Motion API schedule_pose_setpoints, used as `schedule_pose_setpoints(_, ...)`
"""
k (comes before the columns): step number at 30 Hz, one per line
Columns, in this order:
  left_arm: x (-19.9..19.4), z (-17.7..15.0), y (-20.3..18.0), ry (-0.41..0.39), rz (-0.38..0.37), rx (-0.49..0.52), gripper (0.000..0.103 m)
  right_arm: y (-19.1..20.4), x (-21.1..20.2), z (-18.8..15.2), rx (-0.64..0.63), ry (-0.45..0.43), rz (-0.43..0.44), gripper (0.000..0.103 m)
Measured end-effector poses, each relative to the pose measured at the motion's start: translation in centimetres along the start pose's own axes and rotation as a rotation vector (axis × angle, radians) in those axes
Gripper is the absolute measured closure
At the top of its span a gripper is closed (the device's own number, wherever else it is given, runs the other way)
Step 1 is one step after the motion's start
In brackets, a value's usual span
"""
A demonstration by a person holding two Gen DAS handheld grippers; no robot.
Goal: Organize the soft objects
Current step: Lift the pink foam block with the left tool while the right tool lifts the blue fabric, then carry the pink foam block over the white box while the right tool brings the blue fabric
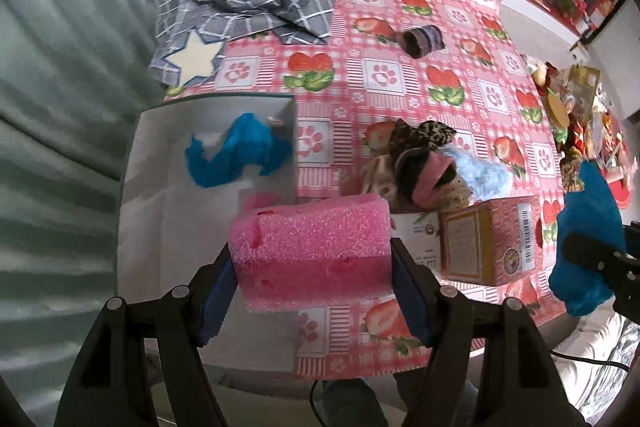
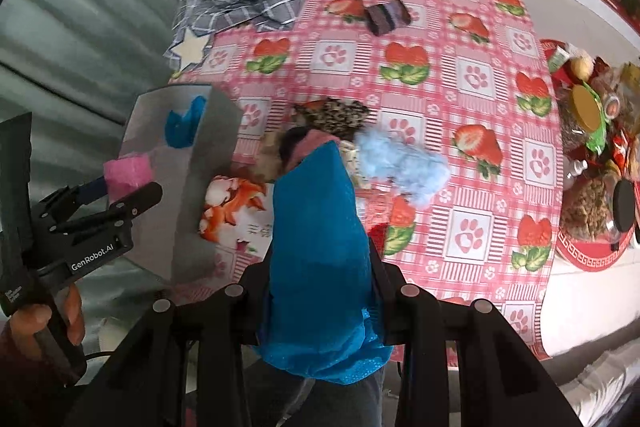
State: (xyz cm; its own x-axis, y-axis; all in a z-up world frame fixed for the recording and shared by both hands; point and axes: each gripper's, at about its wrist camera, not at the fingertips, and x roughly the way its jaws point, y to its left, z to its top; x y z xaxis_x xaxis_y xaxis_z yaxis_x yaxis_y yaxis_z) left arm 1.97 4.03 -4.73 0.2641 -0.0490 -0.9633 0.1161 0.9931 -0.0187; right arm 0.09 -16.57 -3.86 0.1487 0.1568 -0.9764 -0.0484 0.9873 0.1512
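The pink foam block [image 1: 310, 251] is covering the near corner of the grey box [image 1: 208, 211] and the table edge behind it, and the box wall is hiding part of the blue cloth [image 1: 236, 157] inside. The blue mesh cloth [image 2: 320, 267] is blocking the right gripper's [image 2: 320, 311] fingertips and most of the pile of soft pieces [image 2: 320, 131] mid-table. Clutter [image 2: 592, 147] beyond the table's right edge is blurring out, too small to name.
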Motion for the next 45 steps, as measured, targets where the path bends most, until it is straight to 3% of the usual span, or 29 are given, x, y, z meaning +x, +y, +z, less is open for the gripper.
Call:
schedule_pose_setpoints(22,-0.8,-4.8,10.2,0.001,0.061,-0.228,0.028,10.8,2.2,1.2,-0.25,0.057,0.036,0.065)
schedule_pose_setpoints(45,1.2,-8.7,15.0,0.069,0.104,-0.357,0.028,21.1,6.5,1.4,-0.49,0.119,0.097,0.065)
